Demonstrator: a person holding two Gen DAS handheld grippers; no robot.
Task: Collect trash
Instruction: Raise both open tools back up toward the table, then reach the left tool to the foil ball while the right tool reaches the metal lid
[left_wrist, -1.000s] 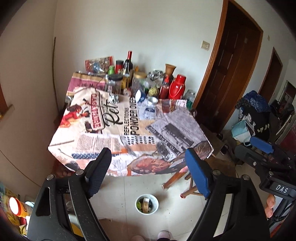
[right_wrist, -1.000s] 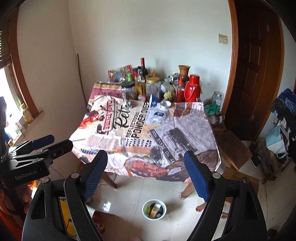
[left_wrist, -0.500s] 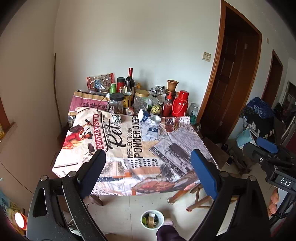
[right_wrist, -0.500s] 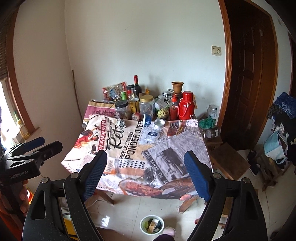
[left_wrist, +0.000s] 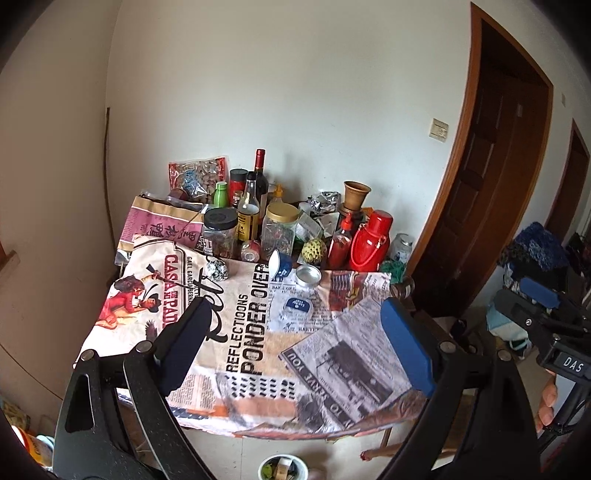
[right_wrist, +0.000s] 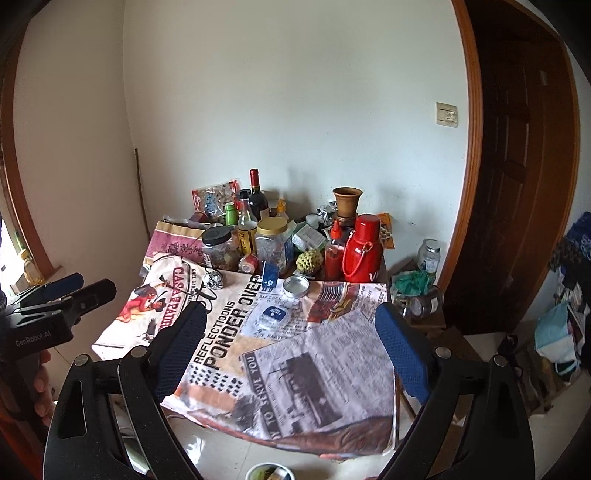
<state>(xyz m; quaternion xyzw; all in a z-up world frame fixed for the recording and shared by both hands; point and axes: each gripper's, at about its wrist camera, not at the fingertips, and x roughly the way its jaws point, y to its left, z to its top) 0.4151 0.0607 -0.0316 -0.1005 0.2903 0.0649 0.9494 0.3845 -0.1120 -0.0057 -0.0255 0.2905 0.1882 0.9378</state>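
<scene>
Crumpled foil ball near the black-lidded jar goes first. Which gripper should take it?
Left, probably. The foil ball lies on the left part of the tablecloth, nearer the left gripper than the right gripper. Both are open and empty, short of the table.

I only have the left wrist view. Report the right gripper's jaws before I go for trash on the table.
Observer: The right gripper is open with nothing between its fingers; its jaws have just been opening.
Operator: Check past the tablecloth on the right.
Observer: A glass jar seems to lie on its side there, beside a crumpled green bag.
Operator: Now look far left.
Observer: Small bottles stand on the windowsill.
</scene>
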